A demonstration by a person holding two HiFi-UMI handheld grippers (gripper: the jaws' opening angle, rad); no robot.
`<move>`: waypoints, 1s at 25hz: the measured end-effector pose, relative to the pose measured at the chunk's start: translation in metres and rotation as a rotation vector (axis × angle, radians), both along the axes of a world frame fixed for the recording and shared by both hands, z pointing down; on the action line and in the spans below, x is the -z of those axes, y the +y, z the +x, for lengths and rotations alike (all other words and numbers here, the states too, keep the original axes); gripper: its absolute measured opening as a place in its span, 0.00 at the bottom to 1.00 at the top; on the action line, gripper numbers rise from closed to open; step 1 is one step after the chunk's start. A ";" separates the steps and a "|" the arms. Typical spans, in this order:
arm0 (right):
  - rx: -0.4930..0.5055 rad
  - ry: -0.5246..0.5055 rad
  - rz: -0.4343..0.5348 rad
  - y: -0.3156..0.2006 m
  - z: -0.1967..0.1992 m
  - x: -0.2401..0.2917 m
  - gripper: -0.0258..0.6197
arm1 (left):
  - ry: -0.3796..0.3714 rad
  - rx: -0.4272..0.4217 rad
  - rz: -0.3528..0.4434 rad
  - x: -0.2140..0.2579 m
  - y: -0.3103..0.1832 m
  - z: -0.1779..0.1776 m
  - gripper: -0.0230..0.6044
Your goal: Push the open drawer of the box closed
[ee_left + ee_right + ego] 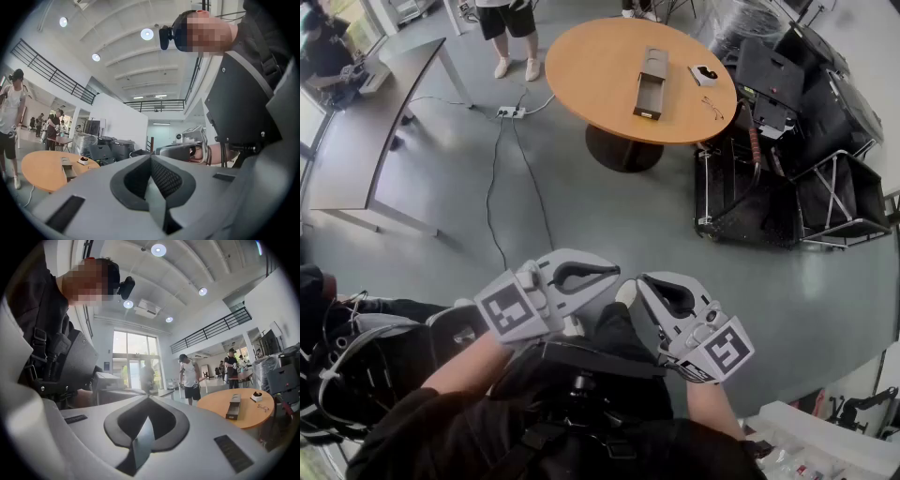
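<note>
Two closed, empty pairs of jaws: left gripper (614, 272), right gripper (643, 283). Far ahead of both, on round table (591, 66), box (654, 64) with drawer (647, 97) open. Likely trouble: off-centre push, skewing drawer or sliding whole box across tabletop.

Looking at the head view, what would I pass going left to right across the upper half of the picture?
Long grey rectangular desk → white power strip on the floor → grey oblong box with its drawer open, lying on the round wooden table → small white-and-black object → black equipment racks.
</note>
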State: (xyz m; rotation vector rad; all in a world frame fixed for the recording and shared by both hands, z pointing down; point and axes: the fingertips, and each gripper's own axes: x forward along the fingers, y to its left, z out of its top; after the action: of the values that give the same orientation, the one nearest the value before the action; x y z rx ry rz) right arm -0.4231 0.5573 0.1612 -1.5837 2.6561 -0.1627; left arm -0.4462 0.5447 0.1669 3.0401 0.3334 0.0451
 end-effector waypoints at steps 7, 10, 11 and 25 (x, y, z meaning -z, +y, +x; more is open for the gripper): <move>0.029 -0.012 0.008 -0.025 0.035 0.006 0.05 | 0.003 0.027 0.010 0.006 -0.022 0.035 0.09; 0.067 -0.019 0.019 -0.040 0.058 0.009 0.05 | 0.006 0.046 -0.001 0.007 -0.038 0.062 0.09; 0.077 -0.020 0.015 -0.044 0.067 0.007 0.05 | 0.004 0.050 -0.003 0.005 -0.043 0.072 0.09; 0.141 -0.063 0.029 -0.104 0.190 -0.008 0.05 | -0.026 0.115 0.007 -0.005 -0.099 0.196 0.09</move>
State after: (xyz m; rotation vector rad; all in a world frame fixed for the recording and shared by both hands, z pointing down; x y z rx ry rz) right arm -0.2332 0.4536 0.1696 -1.3602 2.7075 -0.1756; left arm -0.2499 0.4455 0.1717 3.0566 0.1567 0.0779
